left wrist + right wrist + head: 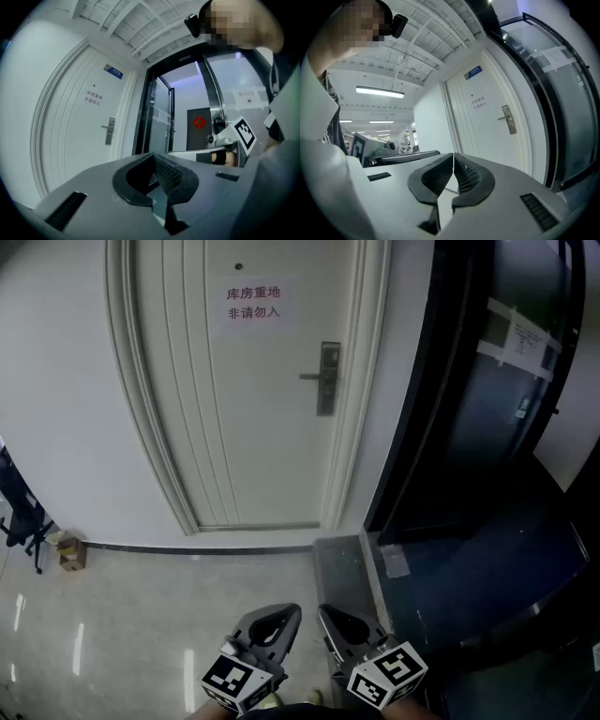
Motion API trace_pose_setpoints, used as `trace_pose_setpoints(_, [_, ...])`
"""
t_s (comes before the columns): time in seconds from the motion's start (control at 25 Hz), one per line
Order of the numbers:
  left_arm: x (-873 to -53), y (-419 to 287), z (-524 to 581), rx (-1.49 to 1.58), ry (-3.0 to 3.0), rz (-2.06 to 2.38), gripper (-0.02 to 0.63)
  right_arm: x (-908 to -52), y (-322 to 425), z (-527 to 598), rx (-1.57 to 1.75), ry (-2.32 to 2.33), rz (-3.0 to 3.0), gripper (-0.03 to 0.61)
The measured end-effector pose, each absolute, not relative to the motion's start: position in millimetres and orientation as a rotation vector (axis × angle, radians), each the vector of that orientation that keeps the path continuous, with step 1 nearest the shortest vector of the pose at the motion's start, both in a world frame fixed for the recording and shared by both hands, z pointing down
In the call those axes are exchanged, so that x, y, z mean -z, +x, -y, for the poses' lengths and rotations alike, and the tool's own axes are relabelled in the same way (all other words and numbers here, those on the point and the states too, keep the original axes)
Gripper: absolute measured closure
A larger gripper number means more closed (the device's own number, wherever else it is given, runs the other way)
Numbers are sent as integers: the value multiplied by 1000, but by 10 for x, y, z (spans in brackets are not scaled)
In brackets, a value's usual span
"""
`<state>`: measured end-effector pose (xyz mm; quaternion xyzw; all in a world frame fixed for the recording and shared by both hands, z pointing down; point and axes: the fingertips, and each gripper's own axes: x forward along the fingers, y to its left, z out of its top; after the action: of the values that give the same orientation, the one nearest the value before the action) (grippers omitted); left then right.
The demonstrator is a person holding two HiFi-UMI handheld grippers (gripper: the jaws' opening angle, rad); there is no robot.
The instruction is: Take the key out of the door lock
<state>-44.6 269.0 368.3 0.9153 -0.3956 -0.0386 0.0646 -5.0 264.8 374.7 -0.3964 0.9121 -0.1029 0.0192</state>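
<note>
Low at the near edge of the head view, the left gripper (278,619) and the right gripper (339,624) are held side by side, close to the person's body, with their marker cubes nearest the camera. The left gripper's fingers (168,174) meet at the tips with nothing between them. The right gripper's fingers (467,177) are likewise pressed together and empty.

Beyond them lies a glossy tiled floor (141,634), with a small cardboard box (71,552) against the wall at the left. Part of a dark office chair (23,521) shows at the left border.

Farther off stands a closed white door (253,427) in a moulded frame. A paper sign (253,304) with printed characters is fixed to its upper part. The door lock (328,379), a tall metal plate, sits near the door's right edge, and its lever handle (310,377) points left. It is well apart from both grippers. The key is too small to make out on the plate from here. To the right of the frame is a dark glass partition (487,409).
</note>
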Motion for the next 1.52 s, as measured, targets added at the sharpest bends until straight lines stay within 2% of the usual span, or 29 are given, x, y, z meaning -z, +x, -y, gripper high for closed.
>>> trace_pose_setpoints(0.24, [-3689,-272,-2648,85,2765,1231,609,-3749,148,-2643,246,-1256,-2856,563])
trace_pose_setpoints(0.88, [-3727,82,-2311,25,2737,1329,609,-3786,745,-2367,329,-1297,-2767,563])
trace_pose_setpoints(1.52, [-3696,-259,-1014,73,2784,1260,609,-3714,411,-1102,277,-1372,-2726,563])
